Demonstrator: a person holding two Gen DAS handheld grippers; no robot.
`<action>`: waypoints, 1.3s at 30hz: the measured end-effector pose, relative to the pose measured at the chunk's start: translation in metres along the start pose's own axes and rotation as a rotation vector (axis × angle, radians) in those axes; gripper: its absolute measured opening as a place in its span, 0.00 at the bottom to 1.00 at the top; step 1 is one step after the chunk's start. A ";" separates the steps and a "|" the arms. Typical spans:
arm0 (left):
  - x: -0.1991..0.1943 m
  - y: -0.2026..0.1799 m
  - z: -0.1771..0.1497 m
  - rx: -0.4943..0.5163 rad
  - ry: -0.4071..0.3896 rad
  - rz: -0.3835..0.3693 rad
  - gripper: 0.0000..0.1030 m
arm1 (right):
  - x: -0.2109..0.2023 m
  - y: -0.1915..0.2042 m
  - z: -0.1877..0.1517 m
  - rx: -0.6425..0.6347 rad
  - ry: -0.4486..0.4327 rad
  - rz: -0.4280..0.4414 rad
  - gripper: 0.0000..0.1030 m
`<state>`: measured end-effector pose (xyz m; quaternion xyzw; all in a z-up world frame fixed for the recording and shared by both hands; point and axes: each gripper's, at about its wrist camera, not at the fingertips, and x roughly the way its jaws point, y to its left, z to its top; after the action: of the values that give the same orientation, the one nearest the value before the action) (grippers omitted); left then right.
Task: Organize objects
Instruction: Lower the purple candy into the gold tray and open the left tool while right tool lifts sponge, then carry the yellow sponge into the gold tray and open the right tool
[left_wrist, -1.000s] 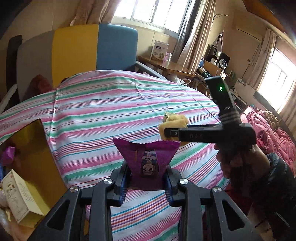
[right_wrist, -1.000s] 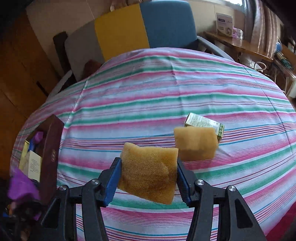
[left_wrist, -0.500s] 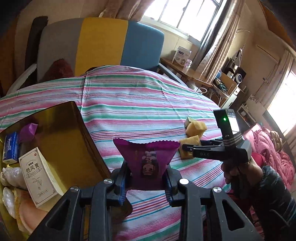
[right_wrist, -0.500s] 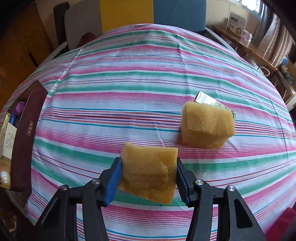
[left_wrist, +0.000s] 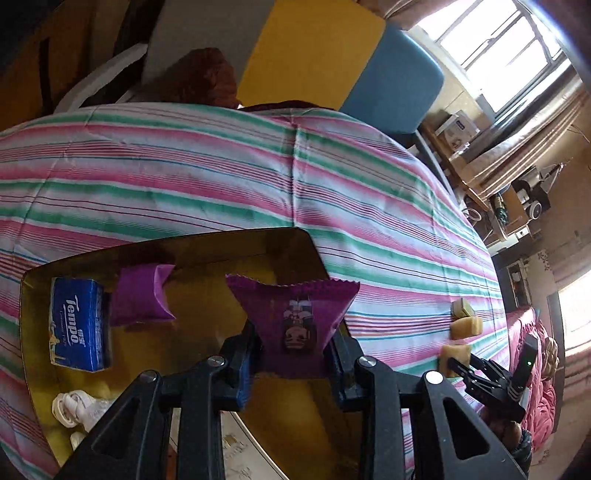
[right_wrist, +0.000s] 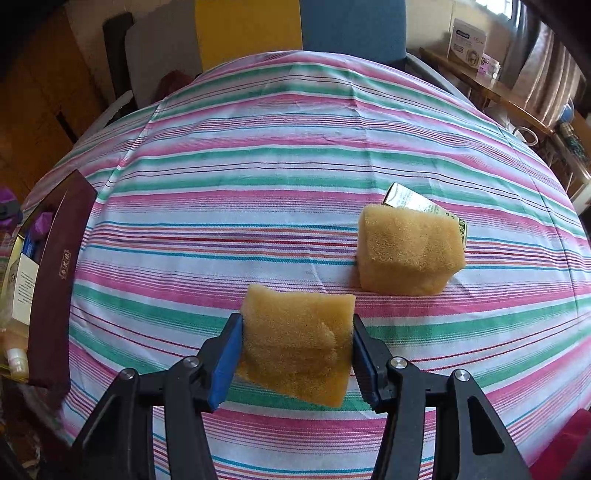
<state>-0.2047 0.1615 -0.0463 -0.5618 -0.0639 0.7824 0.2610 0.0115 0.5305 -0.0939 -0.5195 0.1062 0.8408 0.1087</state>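
My left gripper (left_wrist: 293, 354) is shut on a purple snack packet (left_wrist: 293, 319) and hangs over the open gold-lined box (left_wrist: 258, 243). Inside the box lie a blue Tempo tissue pack (left_wrist: 75, 330), another purple packet (left_wrist: 142, 297) and a white bundle (left_wrist: 74, 408). My right gripper (right_wrist: 295, 343) is shut on a yellow sponge (right_wrist: 295, 336) just above the striped cloth. A second yellow sponge (right_wrist: 408, 253) rests on the cloth to its right, leaning against a small green-and-white carton (right_wrist: 410, 199). In the left wrist view the right gripper (left_wrist: 456, 363) shows at the far right with its sponge (left_wrist: 455, 356).
The striped tablecloth (right_wrist: 258, 166) covers a round table. The box's dark red outer wall (right_wrist: 55, 280) stands at the left edge in the right wrist view. A chair with yellow and blue back panels (left_wrist: 325, 55) stands behind the table. A pink quilt (left_wrist: 532, 369) lies at the right.
My left gripper swung left with the purple packet and now hangs over the box; its view has rolled. The right gripper stayed nearly still and tipped down a little, still gripping the sponge.
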 end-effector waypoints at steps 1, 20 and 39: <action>0.005 0.003 0.001 -0.002 0.009 0.015 0.31 | 0.000 -0.001 0.000 0.003 0.000 0.001 0.54; 0.069 0.026 0.022 0.012 0.142 0.136 0.31 | 0.001 0.004 -0.001 -0.001 0.005 0.005 0.55; -0.034 0.015 -0.014 0.058 -0.145 0.133 0.41 | 0.007 0.005 -0.001 -0.009 0.009 -0.019 0.55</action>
<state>-0.1891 0.1297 -0.0290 -0.4990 -0.0223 0.8380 0.2196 0.0083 0.5262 -0.1006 -0.5249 0.0978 0.8378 0.1140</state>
